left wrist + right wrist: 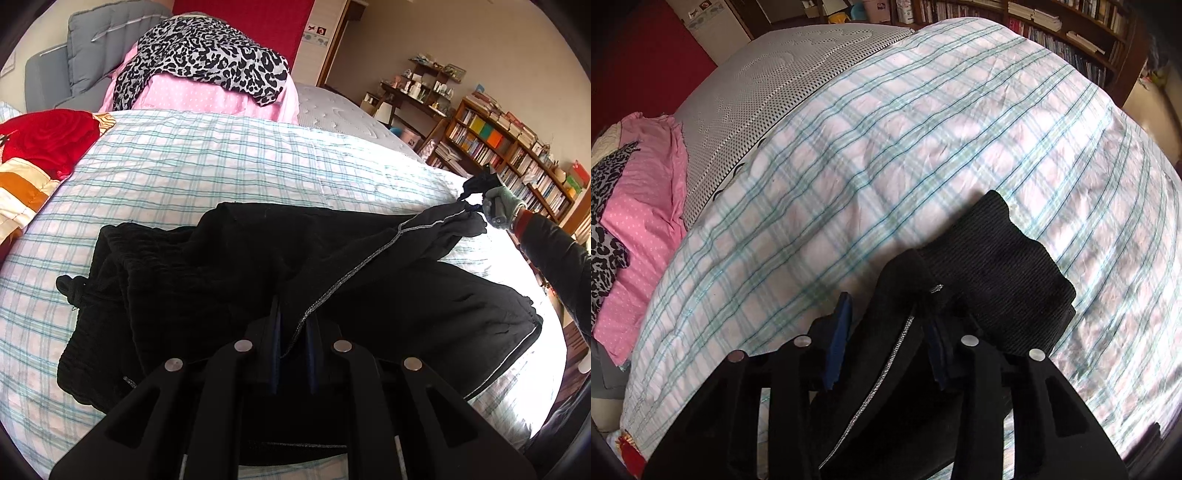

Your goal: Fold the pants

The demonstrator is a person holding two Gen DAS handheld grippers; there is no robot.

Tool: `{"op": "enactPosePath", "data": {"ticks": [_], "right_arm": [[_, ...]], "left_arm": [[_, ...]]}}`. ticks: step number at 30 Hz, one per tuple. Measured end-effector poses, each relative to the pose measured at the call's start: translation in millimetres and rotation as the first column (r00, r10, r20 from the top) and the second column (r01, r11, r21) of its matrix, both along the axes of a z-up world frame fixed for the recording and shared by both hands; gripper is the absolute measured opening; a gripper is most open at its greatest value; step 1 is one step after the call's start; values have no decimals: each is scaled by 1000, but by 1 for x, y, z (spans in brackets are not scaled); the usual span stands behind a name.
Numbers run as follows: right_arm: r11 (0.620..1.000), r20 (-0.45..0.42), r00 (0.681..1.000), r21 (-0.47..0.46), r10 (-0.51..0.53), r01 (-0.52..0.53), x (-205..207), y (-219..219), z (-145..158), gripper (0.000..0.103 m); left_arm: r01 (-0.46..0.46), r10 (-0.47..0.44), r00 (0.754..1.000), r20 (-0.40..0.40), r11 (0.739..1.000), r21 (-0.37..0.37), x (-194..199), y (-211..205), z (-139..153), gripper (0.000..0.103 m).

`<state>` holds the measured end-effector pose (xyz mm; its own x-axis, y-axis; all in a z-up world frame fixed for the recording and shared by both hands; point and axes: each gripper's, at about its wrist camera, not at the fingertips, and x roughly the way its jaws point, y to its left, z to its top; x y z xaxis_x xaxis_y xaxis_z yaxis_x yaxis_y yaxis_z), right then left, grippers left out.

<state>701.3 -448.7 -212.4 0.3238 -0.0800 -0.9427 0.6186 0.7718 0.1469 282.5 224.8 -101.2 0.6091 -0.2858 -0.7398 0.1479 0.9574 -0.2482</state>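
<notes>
Black pants (229, 266) pinched by left gripper (293, 332) and right gripper (890, 332).

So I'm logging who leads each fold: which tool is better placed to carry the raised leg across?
Right. The right tool grips the lifted leg's ribbed cuff of the black pants; the left tool only pinches the seam mid-garment, acting as anchor.

Bare plaid sheet (221, 166) beyond pants (240, 266); clothes pile (207, 70) blocks far edge.
</notes>
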Motion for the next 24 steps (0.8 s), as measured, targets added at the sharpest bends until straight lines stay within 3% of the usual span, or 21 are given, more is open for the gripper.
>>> {"op": "enactPosePath", "data": {"ticks": [2, 3, 12, 18, 24], "right_arm": [[999, -7, 1000, -37, -2, 2, -4, 0, 1, 7], [1000, 8, 1000, -27, 2, -2, -8, -2, 4, 4], [997, 190, 981, 71, -24, 11, -90, -38, 67, 1], [995, 253, 967, 98, -36, 11, -198, -52, 94, 1], [987, 296, 951, 154, -90, 45, -337, -59, 88, 2]], "left_arm": [[2, -2, 1000, 6, 1000, 8, 0, -1, 3, 10], [3, -3, 1000, 9, 1000, 11, -1, -2, 4, 10], [-23, 19, 996, 91, 999, 36, 3, 7, 31, 10], [-21, 16, 993, 117, 999, 41, -11, 20, 47, 10], [-15, 9, 994, 105, 998, 53, -42, 28, 47, 10]]}}
